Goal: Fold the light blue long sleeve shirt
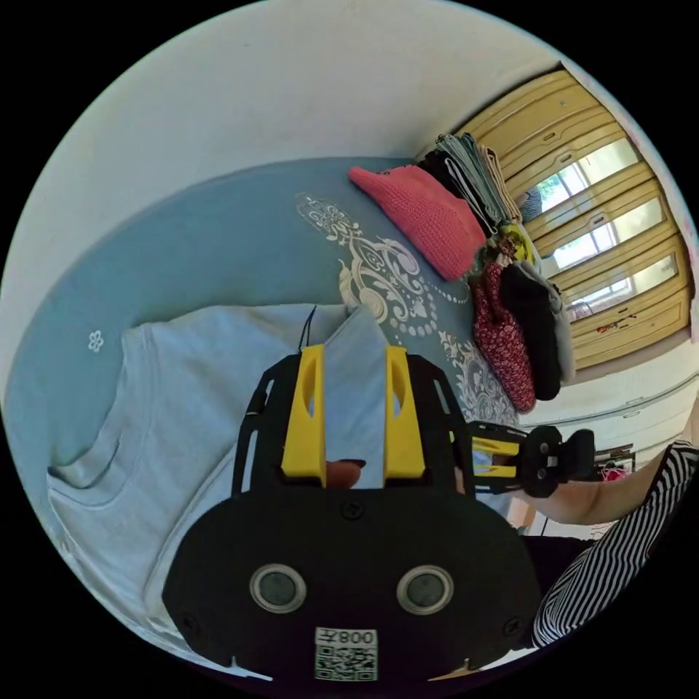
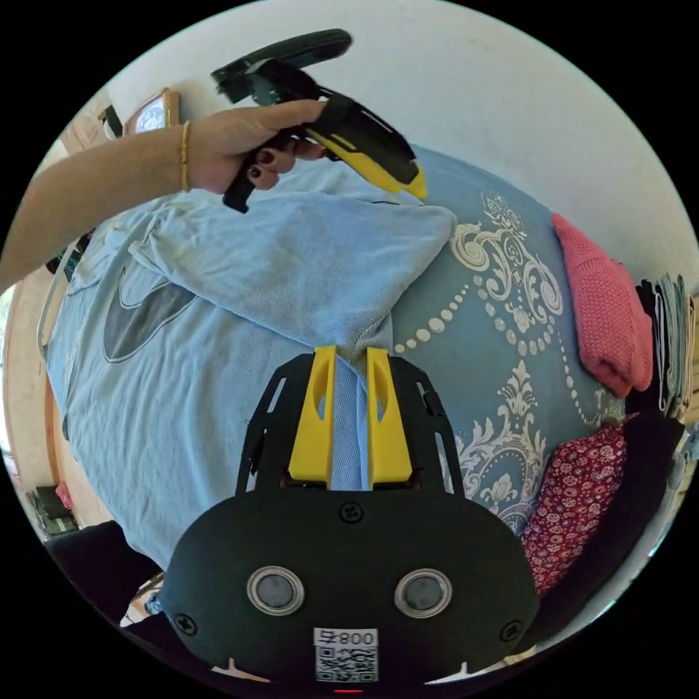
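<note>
Both tongs point(image 1: 354, 357) point(image 2: 350, 354) on shirt point(image 2: 218, 328), neck away from pink knit point(image 2: 604, 306).

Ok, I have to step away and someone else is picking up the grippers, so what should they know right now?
Left gripper: shut on a fold of the light blue shirt, lifted above the blue bedspread.
Right gripper: shut on the same shirt's edge, lower down, near the bedspread.
The shirt lies spread on the bed, one side drawn over its body. A pink knit and piled clothes sit beyond it.
Done: first side fold is under way.
Left: lay this fold flat, fold the other side and sleeves, then fold lengthwise.
</note>
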Motion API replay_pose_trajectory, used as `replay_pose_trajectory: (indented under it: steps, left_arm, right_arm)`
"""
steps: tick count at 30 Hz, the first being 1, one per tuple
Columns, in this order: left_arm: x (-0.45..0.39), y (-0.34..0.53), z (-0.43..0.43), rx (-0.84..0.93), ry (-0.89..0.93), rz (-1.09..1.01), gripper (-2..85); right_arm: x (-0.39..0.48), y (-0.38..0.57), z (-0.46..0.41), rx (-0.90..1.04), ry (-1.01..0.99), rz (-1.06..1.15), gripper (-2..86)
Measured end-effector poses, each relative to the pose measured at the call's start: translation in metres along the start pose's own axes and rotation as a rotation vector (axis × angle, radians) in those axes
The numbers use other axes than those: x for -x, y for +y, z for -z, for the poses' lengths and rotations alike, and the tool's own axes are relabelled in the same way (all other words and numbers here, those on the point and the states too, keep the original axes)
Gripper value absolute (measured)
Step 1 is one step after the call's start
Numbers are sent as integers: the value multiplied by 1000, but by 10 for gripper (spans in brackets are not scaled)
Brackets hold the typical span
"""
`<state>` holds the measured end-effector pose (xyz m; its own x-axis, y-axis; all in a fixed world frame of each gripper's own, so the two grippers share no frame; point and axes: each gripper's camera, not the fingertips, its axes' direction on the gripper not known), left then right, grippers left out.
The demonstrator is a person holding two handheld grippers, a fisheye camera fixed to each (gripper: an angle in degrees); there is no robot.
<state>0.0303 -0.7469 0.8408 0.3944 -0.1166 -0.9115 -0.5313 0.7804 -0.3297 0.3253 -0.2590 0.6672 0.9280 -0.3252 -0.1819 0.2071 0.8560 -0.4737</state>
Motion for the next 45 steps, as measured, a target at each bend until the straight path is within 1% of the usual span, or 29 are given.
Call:
replay_pose_trajectory:
  steps: [2, 4, 6, 8, 9, 10, 11, 12, 14, 17, 21, 24, 27, 29, 30, 31, 34, 35, 37, 39, 40, 41, 42, 43, 45]
  left_arm:
    - [3, -22, -25, 102, -41, -22, 82]
    - [6, -29, -39, 175, -61, -23, 48]
    - [8, -31, -37, 139, -29, -17, 35]
    - [12, -32, -23, 30, 9, -2, 29]
    - [13, -33, -20, 2, 18, 4, 28]
    - [18, -35, -18, -40, 55, 28, 28]
    - [23, -39, -23, -42, 92, 47, 28]
    - [25, -40, -28, -26, 88, 50, 29]
    - [29, -41, -51, 56, 36, 49, 34]
    - [36, -32, -48, 2, 64, 82, 47]
    - [41, -7, -23, -109, 74, 83, 66]
    - [38, 26, -7, -143, 82, 62, 66]
    - [30, 52, -14, -92, 37, 28, 47]
    - [29, 61, -31, -26, 9, 23, 33]
    - [31, 63, -36, -6, 8, 23, 30]
    - [34, 66, -45, 42, -46, 32, 25]
    - [37, 78, -33, -37, -20, 47, 14]
    - [34, 81, -24, -91, -39, 23, 12]
    - [34, 83, -16, -143, -62, 0, 10]
    - [39, 83, -19, -126, -98, -6, 7]
    - [44, 85, -27, -72, -182, -5, 5]
    - [52, 91, -36, -7, -224, 4, 5]
    - [56, 98, -32, -47, -202, 17, 4]
    - [63, 109, -26, -41, -146, 74, 4]
    - [66, 137, -9, -99, -136, 106, 4]
  right_arm:
    - [0, -1, 2, -22, 25, 17, 47]
    - [-8, -1, 7, -32, -15, -3, 30]
    - [-26, 3, 17, -80, -110, -79, 22]
    - [-63, 14, 28, -161, -302, -263, 16]
    - [-73, 18, 29, -177, -342, -314, 15]
    - [-91, 25, 25, -186, -436, -415, 14]
    - [-107, 32, 17, -187, -535, -511, 13]
    - [-113, 36, 13, -191, -564, -551, 12]
    - [-125, 40, -3, -148, -654, -631, 12]
    - [-133, 42, -6, -160, -720, -670, 14]
    - [-136, 44, 6, -188, -685, -664, 16]
    - [-132, 43, 28, -228, -591, -638, 17]
    - [-107, 16, 45, -240, -525, -457, 13]
    - [-81, -17, 40, -161, -431, -283, 5]
    - [-75, -23, 35, -129, -388, -259, 4]
    - [-67, -33, 20, -31, -306, -227, 2]
    - [-65, -38, 17, -35, -345, -255, 1]
    - [-64, -39, 17, -47, -363, -277, 0]
    - [-57, -44, 17, -53, -360, -285, 0]
    - [-50, -52, 17, -50, -352, -291, 0]
    - [-45, -56, 17, -50, -354, -298, 0]
    - [-40, -59, 18, -52, -354, -303, 0]
    - [-38, -61, 19, -52, -355, -303, 0]
    - [-32, -65, 20, -48, -355, -296, 0]
    - [-22, -72, 25, -58, -349, -281, 1]
